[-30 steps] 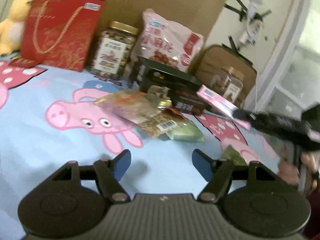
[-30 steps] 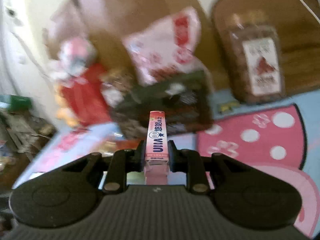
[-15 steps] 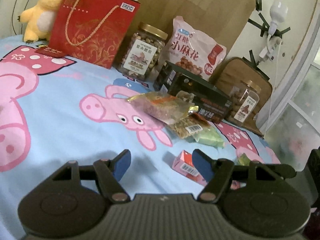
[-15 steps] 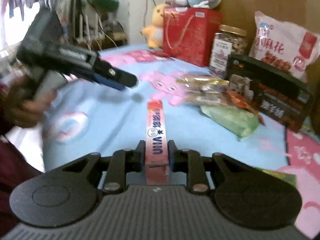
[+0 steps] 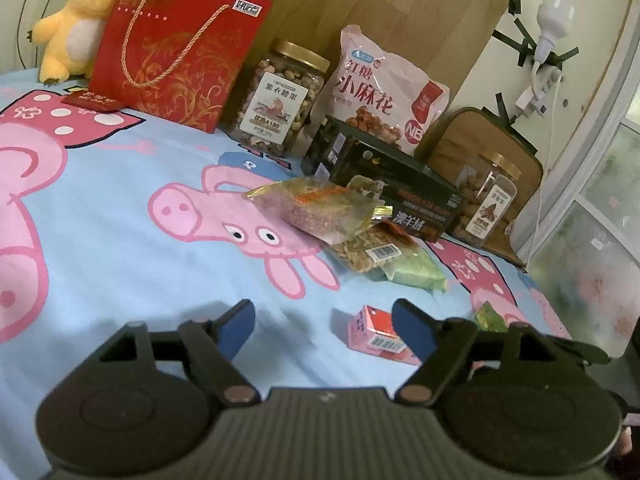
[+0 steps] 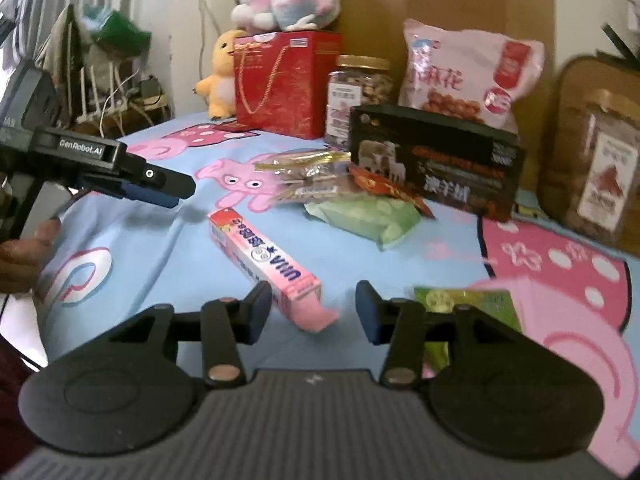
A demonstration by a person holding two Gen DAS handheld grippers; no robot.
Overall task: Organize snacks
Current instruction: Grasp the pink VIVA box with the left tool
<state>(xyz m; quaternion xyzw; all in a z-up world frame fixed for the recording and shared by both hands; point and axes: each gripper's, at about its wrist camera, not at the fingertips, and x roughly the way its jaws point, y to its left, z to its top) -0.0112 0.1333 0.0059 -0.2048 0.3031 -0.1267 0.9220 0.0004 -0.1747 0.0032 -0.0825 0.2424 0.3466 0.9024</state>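
Observation:
A long pink snack box (image 6: 264, 254) lies flat on the blue cartoon sheet (image 6: 152, 256), its near end between my open right gripper's (image 6: 314, 304) fingers. It also shows in the left wrist view (image 5: 376, 336), beside the right finger of my open, empty left gripper (image 5: 324, 326). The left gripper (image 6: 160, 190) hovers at the left in the right wrist view. A pile of snack packets (image 5: 340, 216) with a green pack (image 6: 364, 218) lies in front of a black box (image 5: 392, 184). A small green packet (image 6: 472, 304) lies by my right finger.
Along the back stand a red gift bag (image 5: 180, 44), a nut jar (image 5: 280, 96), a pink snack bag (image 5: 384, 92), a second jar (image 5: 486, 200), a brown cushion (image 5: 468, 140) and a yellow plush (image 5: 76, 16). The bed's edge is at the left (image 6: 48, 300).
My right gripper has opened and let go of the pink box, which now lies flat on the sheet. The left gripper stayed open and moved little.

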